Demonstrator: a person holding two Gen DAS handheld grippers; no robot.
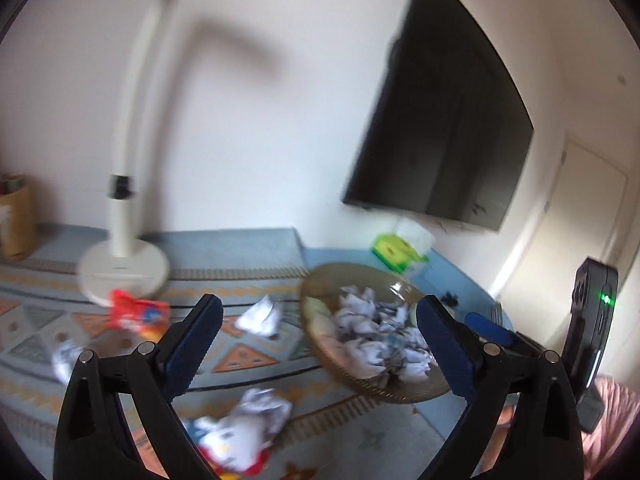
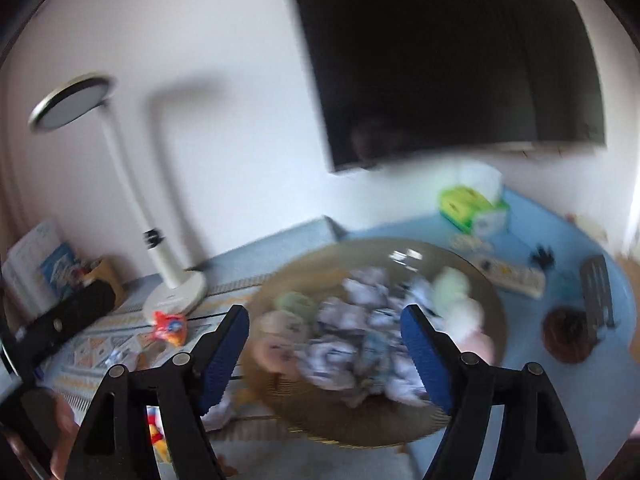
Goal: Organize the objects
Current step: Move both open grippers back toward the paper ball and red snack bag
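A brownish glass bowl (image 1: 320, 276) holds several crumpled paper balls (image 1: 376, 332); it also shows in the right wrist view (image 2: 372, 252). My left gripper (image 1: 320, 320) is open and empty, above the patterned mat. Loose crumpled papers (image 1: 260, 316) and a red snack packet (image 1: 136, 314) lie on the mat. Another crumpled wrapper pile (image 1: 248, 428) lies near the front. My right gripper (image 2: 324, 328) is open and empty, hovering over the bowl's paper balls (image 2: 360, 344). The red packet (image 2: 170, 326) lies left of the bowl. The views are motion-blurred.
A white desk lamp (image 1: 124, 264) stands at back left, also in the right view (image 2: 176, 296). A wall TV (image 1: 444, 120) hangs above. A green tissue box (image 1: 396, 252), a power strip (image 2: 512, 276) and a dark comb (image 2: 596, 296) lie on the blue surface.
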